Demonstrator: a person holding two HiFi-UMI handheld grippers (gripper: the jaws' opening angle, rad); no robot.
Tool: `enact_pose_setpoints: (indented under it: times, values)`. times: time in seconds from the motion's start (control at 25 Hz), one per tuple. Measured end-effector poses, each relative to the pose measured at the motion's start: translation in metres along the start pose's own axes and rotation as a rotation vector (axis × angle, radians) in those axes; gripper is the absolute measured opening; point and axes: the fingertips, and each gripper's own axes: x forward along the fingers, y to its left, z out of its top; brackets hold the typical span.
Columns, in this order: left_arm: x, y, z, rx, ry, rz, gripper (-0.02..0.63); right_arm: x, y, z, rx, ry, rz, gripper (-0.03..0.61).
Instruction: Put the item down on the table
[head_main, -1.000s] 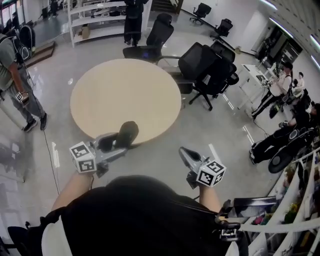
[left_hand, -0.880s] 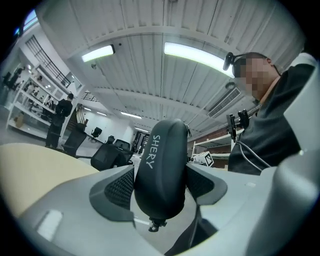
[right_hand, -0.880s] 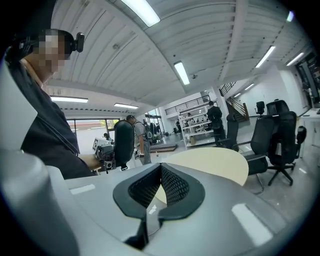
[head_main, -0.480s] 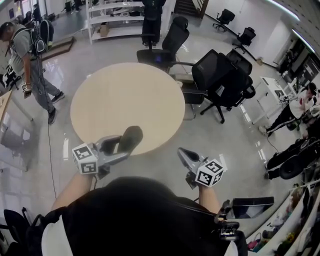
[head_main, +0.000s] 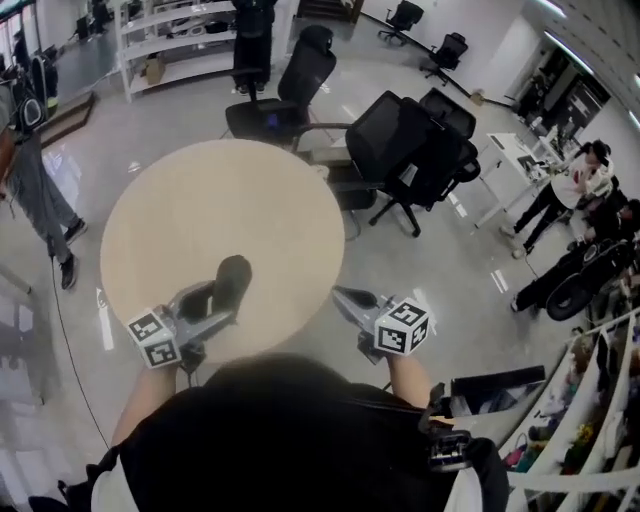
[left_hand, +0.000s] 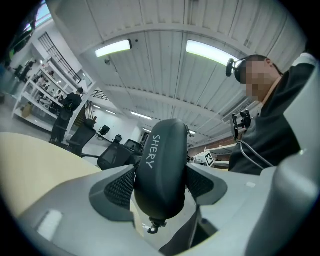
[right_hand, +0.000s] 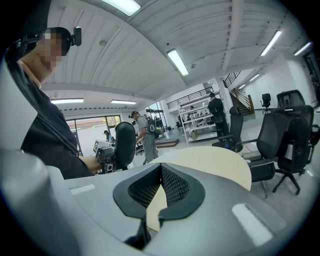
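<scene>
A dark oval zip case (head_main: 231, 284) with white lettering sits upright between the jaws of my left gripper (head_main: 218, 297), which is shut on it. The case hangs over the near part of the round beige table (head_main: 200, 205). In the left gripper view the case (left_hand: 160, 167) fills the gap between both mesh pads, its zip pull hanging below. My right gripper (head_main: 347, 299) is off the table's right edge, shut with nothing in it; its pads (right_hand: 172, 182) meet at the tips. From the right gripper view the case (right_hand: 125, 145) and the table (right_hand: 215, 162) show ahead.
Black office chairs (head_main: 400, 140) crowd the table's far right side, and another chair (head_main: 290, 80) stands behind it. White shelving (head_main: 170, 40) lines the back. A person (head_main: 30, 190) walks at the left; others (head_main: 570, 190) stand at the right by desks.
Both grippers have moved forward toward the table. The left gripper with the case now hangs over the tabletop rather than at its near edge. Jaws unchanged.
</scene>
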Motion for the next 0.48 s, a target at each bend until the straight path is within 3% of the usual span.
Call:
enact_pose_setpoints:
  times: [0.16, 0.32, 0.48]
  values:
    - [-0.004, 0.084, 0.031, -0.002, -0.024, 0.004, 0.319, 0.071, -0.025, 0.036, -0.027, 0.018, -0.001, 0.015]
    - [0.024, 0.148, 0.033, -0.039, -0.009, -0.022, 0.319, 0.123, -0.075, 0.054, 0.002, 0.037, -0.024, 0.015]
    - [0.041, 0.198, 0.033, -0.07, -0.002, -0.008, 0.319, 0.174, -0.101, 0.056, -0.019, 0.096, 0.037, 0.015]
